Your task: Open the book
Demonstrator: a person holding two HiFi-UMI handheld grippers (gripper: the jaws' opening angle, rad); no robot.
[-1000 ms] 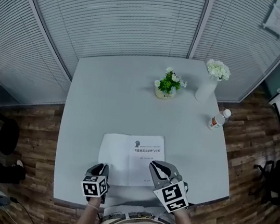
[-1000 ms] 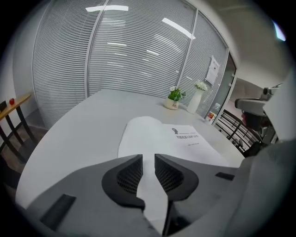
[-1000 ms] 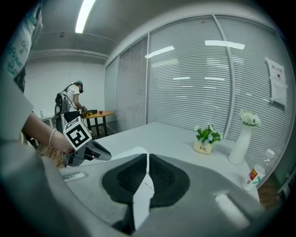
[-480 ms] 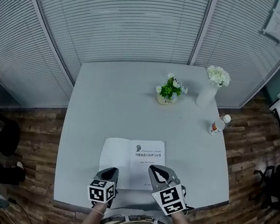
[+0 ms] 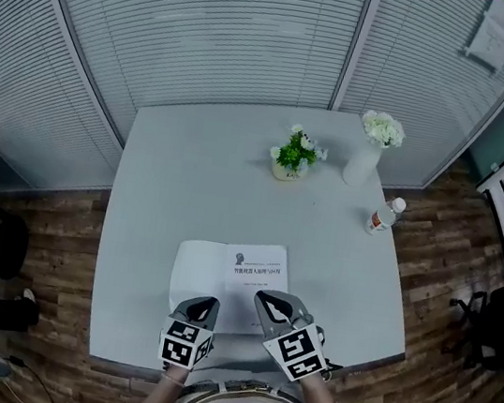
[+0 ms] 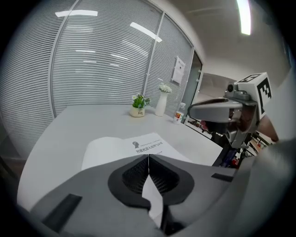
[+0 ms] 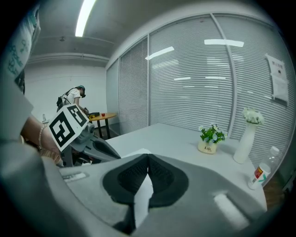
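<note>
- Book (image 5: 228,282) lies open and flat on the table (image 5: 169,183), near its front edge.
- Left gripper (image 5: 204,304) at book's near-left corner: fingers have just been closing and are now together on a thin white page (image 6: 152,199), it seems.
- Right gripper (image 5: 267,299) at book's near-right corner: fingers pinched on a page too.
- Pages are probably light, floppy and easily torn, so pinch at the near edge.
- Bare table either side of book; potted plant (image 5: 290,153), vase (image 5: 365,157), bottle (image 5: 380,216) well beyond.

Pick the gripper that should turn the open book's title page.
Right. The right gripper sits over the near edge of the title page of the book; the left gripper, jaws just closed and apparently empty, is over the blank left page.
</note>
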